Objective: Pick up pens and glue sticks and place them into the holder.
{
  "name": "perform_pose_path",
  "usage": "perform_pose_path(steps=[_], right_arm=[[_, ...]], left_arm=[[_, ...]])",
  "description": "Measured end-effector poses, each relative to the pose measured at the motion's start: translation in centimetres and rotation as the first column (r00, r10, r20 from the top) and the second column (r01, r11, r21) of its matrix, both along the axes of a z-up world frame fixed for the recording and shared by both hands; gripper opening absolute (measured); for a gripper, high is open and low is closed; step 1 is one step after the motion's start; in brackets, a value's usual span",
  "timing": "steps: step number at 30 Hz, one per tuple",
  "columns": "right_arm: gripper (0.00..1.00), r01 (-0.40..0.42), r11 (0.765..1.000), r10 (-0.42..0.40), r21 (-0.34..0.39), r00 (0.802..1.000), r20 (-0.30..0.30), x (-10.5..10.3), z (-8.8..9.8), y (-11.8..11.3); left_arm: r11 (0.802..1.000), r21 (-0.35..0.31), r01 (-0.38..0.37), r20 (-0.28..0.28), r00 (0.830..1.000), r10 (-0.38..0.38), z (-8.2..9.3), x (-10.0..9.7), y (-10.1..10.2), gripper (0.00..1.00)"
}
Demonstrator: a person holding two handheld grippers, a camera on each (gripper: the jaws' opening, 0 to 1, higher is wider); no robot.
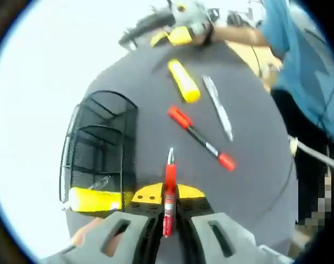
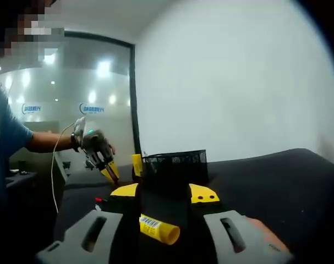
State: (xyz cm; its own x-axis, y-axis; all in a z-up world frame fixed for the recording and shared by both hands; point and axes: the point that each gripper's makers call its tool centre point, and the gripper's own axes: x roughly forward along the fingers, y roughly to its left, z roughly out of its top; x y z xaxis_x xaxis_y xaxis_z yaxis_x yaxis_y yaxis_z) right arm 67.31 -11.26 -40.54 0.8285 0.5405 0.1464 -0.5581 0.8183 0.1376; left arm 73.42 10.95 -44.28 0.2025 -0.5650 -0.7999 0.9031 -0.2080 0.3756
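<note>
Looking along my left tongs (image 1: 168, 220), I see the dark round tabletop (image 1: 255, 181) spread out ahead, a person in a blue shirt (image 1: 307, 60) standing at its far right edge. The black mesh holder (image 1: 100, 146) sits by the left edge, with a yellow glue stick (image 1: 95, 199) at its near end; whether that stick is inside or just against the mesh I cannot tell. My left jaws are pressed together on a red pen (image 1: 169, 192), its tip pointing away from me toward the table's middle. Beyond it lie three more pieces, well apart from the holder: a red marker (image 1: 201, 137) at a slant near the middle, a silver pen (image 1: 218, 107) to its right, and another yellow glue stick (image 1: 184, 81) closer to the far edge.

In the right gripper view, the same holder (image 2: 175, 165) stands on the table (image 2: 277, 176) straight ahead. My right tongs (image 2: 158, 228) are clamped on a yellow glue stick (image 2: 158, 228) lying crosswise between the jaws, its label showing. My other gripper (image 2: 103, 159) comes in from the left.
</note>
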Motion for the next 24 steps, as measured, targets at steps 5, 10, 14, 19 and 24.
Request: perform_pose_path(steps=[5,10,14,19,24], right_arm=[[0.30,0.004,1.000,-0.004,0.010,1.000,-0.005,0.1,0.0,-0.1],[0.30,0.014,1.000,-0.014,0.024,1.000,-0.013,0.3,0.0,-0.4],[0.30,0.021,0.999,-0.020,0.032,1.000,-0.017,0.4,-0.1,-0.6],[0.29,0.024,0.999,-0.023,0.035,0.999,-0.024,0.6,-0.2,-0.8],[0.29,0.026,0.999,-0.025,0.042,0.999,-0.029,0.7,-0.2,-0.9]], left_arm=[[0.981,-0.179,-0.077,-0.059,0.996,0.067,2.0,-0.7,-0.6,0.07],[0.908,-0.383,-0.170,-0.156,0.981,0.118,4.4,-1.4,-1.5,0.07],[0.824,-0.518,-0.232,-0.235,0.964,0.124,6.1,-2.2,-2.2,0.07],[0.741,-0.610,-0.282,-0.275,0.952,0.136,7.2,-2.7,-2.9,0.06],[0.631,-0.700,-0.335,-0.341,0.933,0.117,8.4,-3.7,-3.7,0.06]])
